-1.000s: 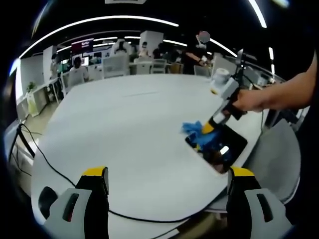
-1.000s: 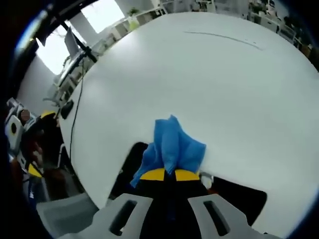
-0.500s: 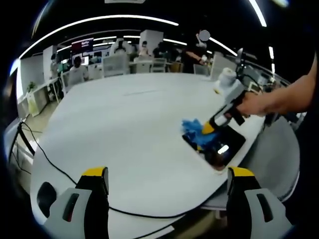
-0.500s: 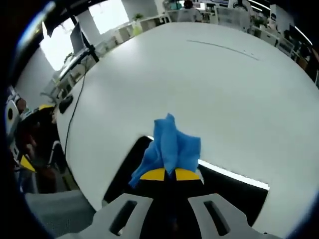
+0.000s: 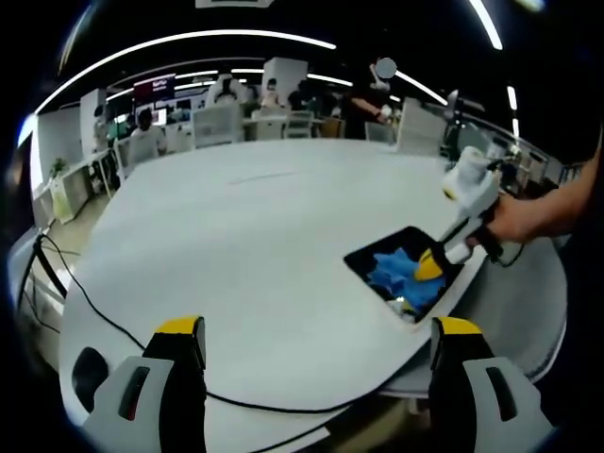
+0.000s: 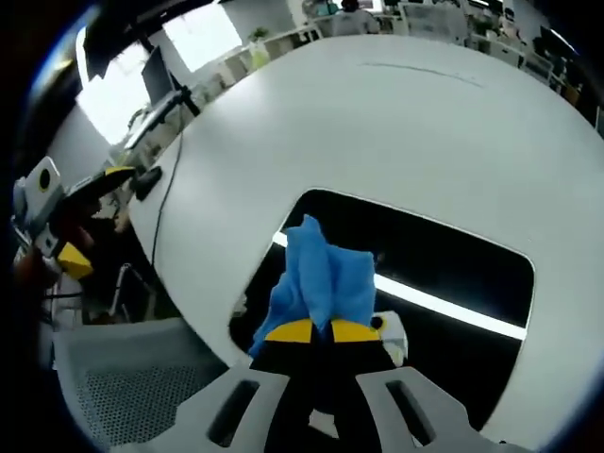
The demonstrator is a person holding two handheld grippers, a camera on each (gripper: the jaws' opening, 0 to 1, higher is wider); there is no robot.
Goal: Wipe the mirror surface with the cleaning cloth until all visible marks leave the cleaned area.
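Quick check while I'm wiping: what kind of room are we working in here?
Most likely an open-plan office or lab. The mirror lies on a big white table, with rows of desks and seated people behind it, long ceiling strip lights overhead, and a grey mesh chair at the table's edge.

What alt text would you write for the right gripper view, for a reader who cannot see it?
The right gripper, its yellow-tipped fingers shut on a crumpled blue cleaning cloth, holds it over a dark rectangular mirror lying flat on a large white table. A bright strip of light reflects in the mirror.
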